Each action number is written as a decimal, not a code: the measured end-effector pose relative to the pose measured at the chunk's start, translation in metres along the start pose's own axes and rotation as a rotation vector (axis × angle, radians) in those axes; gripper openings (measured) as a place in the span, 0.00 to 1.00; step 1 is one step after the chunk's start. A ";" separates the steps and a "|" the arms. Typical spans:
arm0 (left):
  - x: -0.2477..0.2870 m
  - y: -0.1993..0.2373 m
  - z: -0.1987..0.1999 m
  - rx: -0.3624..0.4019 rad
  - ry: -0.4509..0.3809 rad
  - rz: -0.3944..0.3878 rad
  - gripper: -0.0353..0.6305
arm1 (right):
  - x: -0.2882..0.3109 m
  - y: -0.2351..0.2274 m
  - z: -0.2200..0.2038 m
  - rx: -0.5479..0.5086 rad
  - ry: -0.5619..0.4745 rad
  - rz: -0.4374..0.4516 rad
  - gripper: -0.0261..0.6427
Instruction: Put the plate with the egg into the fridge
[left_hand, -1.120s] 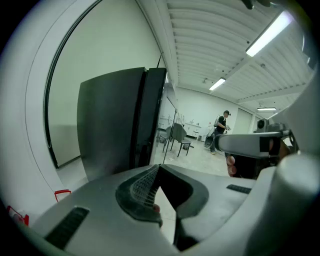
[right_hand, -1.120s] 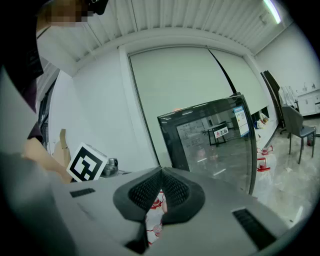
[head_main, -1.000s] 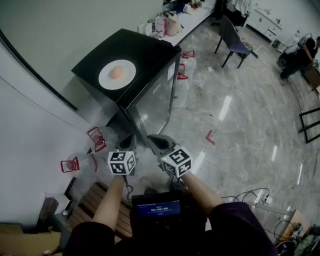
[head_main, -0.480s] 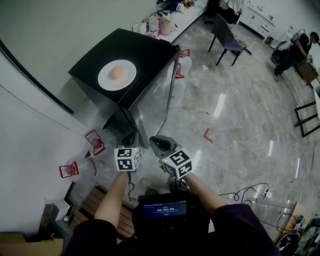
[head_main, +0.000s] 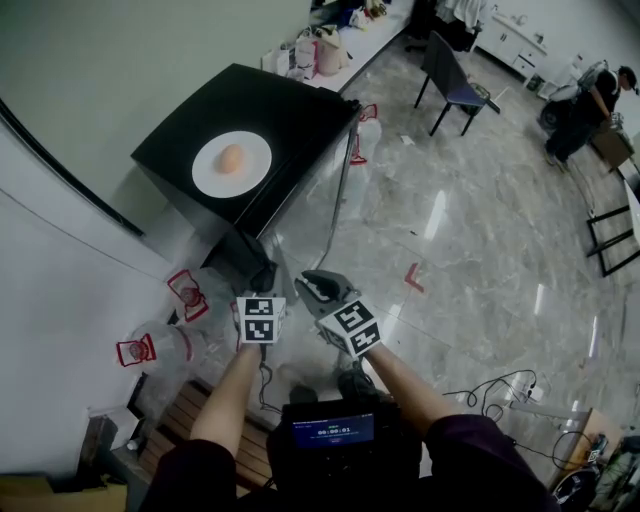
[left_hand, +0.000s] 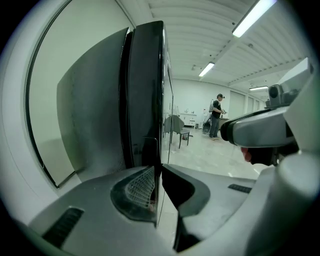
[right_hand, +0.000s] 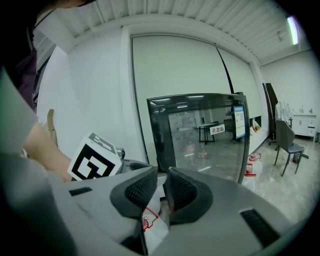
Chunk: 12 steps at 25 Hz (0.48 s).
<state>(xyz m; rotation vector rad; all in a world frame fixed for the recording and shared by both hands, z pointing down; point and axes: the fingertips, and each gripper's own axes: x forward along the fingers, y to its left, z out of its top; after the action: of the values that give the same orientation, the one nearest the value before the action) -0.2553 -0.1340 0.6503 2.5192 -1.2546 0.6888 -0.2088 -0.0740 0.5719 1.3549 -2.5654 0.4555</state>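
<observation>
A white plate (head_main: 231, 163) with a brown egg (head_main: 230, 158) on it rests on top of a small black fridge (head_main: 290, 100). The fridge's glass door (head_main: 320, 210) stands ajar. My left gripper (head_main: 260, 285) is shut on the door's free edge, which runs between its jaws in the left gripper view (left_hand: 157, 185). My right gripper (head_main: 312, 282) hangs just right of it, in front of the glass door (right_hand: 200, 135). Its jaws (right_hand: 162, 192) are opening, a narrow gap shows, and nothing is between them.
Clear water jugs with red handles (head_main: 150, 345) stand by the wall left of the fridge. A slatted wooden bench (head_main: 180, 420) is at lower left. A chair (head_main: 455, 75), a person (head_main: 585, 110) and a cluttered counter (head_main: 330, 45) are farther off. Cables (head_main: 500, 390) lie on the floor.
The left gripper has drifted slightly right and up, close beside the right one, still at the door's edge. The head view has shifted, so the fridge sits a little more to the left.
</observation>
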 end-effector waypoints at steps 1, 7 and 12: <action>-0.001 0.000 0.000 0.010 -0.005 0.005 0.07 | -0.001 -0.003 0.000 0.005 0.002 -0.006 0.12; -0.002 0.001 0.002 0.027 -0.014 0.011 0.07 | -0.007 -0.018 0.001 0.005 -0.003 -0.025 0.12; -0.001 0.002 -0.001 0.014 -0.023 0.033 0.07 | -0.009 -0.023 0.009 -0.001 -0.021 -0.033 0.12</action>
<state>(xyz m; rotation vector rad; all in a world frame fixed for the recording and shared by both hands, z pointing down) -0.2580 -0.1338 0.6504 2.5305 -1.3061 0.6805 -0.1853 -0.0825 0.5645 1.4069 -2.5558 0.4369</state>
